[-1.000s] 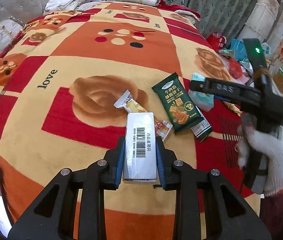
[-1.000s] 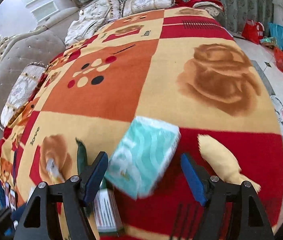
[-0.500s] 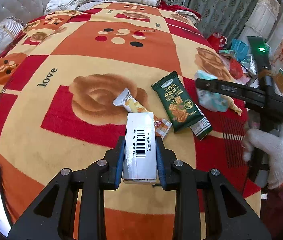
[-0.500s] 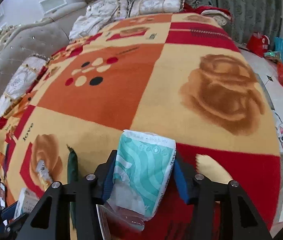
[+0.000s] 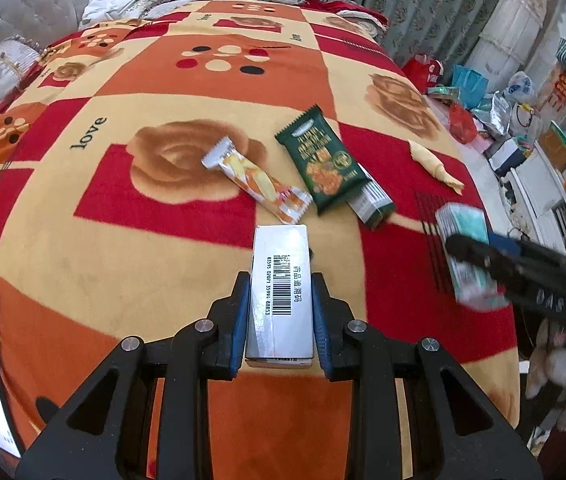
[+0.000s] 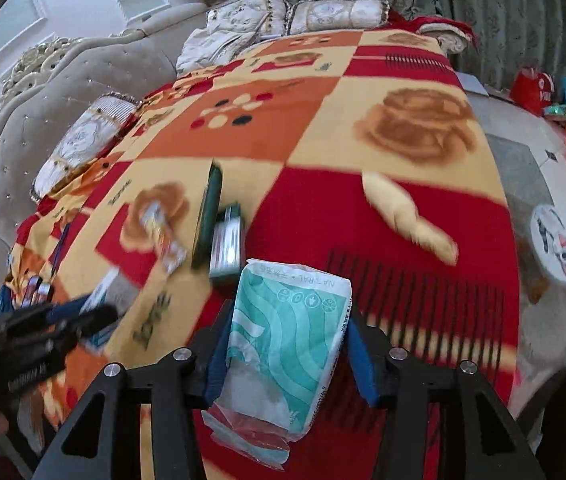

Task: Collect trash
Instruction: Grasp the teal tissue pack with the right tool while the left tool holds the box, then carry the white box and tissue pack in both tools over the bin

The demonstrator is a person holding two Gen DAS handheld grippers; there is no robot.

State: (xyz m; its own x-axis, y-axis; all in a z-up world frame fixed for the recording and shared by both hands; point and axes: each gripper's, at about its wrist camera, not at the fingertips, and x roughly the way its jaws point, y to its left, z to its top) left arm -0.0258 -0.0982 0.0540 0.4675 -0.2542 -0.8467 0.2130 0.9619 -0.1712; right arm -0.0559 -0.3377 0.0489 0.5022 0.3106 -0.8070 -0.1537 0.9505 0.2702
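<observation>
Left tongs [image 5: 281,312] grip box [image 5: 281,292], right tongs [image 6: 287,354] tissues [image 6: 287,344]

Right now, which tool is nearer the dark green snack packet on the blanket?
Left. The left tool, shut on the white barcode box, sits just short of the green packet. The right tool, holding the teal tissue pack, is further off to the side.

White box [image 5: 281,292], teal tissue pack [image 6: 287,340] both gripped.
</observation>
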